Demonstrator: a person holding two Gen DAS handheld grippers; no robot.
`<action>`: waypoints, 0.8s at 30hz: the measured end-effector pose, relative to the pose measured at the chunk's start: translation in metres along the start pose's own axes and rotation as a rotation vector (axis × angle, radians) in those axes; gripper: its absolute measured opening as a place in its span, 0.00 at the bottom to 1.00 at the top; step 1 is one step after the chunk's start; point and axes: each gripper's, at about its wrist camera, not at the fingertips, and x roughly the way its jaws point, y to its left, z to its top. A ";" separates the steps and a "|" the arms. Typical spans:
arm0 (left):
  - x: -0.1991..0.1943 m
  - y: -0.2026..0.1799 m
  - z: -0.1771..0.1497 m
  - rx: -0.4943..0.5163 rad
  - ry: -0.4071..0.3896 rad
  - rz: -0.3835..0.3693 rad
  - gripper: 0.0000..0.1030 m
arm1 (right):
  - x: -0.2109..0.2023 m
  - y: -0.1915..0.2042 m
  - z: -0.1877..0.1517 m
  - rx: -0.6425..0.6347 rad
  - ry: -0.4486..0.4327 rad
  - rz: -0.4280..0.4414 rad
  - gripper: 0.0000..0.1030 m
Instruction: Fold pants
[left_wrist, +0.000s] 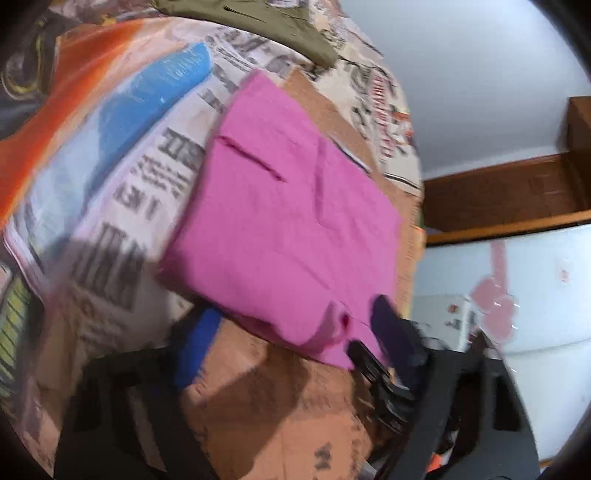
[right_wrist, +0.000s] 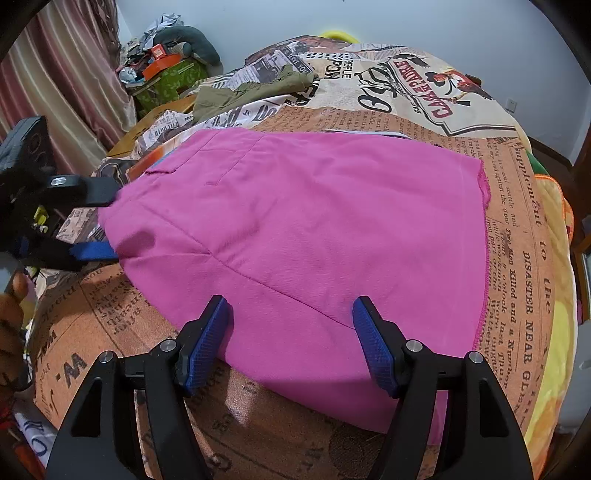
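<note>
I see the folded pink pants (right_wrist: 295, 236) lying flat on the newspaper-print bedspread (right_wrist: 517, 229); my right gripper (right_wrist: 291, 332) is spread over their near edge, my left gripper (right_wrist: 94, 221) released at their left edge

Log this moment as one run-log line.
pants: folded, flat on bed | left gripper: at pants' edge, grip unclear | right gripper: open over near edge

Bright pink pants (right_wrist: 303, 236) lie folded into a broad, flat block on the newspaper-print bedspread (right_wrist: 517, 206). They're smooth, with a diagonal seam crossing the near half and a pocket flap towards the far left corner. A stitched raw edge runs down the right side. The near edge overhangs slightly.
</note>
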 end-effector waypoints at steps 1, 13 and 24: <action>0.002 -0.001 0.003 0.004 -0.011 0.038 0.51 | 0.000 0.000 0.000 0.000 0.000 -0.001 0.65; 0.004 -0.016 0.004 0.140 -0.090 0.179 0.25 | -0.001 0.000 -0.001 0.000 -0.003 0.002 0.65; -0.063 -0.017 -0.022 0.403 -0.362 0.499 0.12 | -0.018 -0.003 -0.018 0.034 -0.025 -0.007 0.64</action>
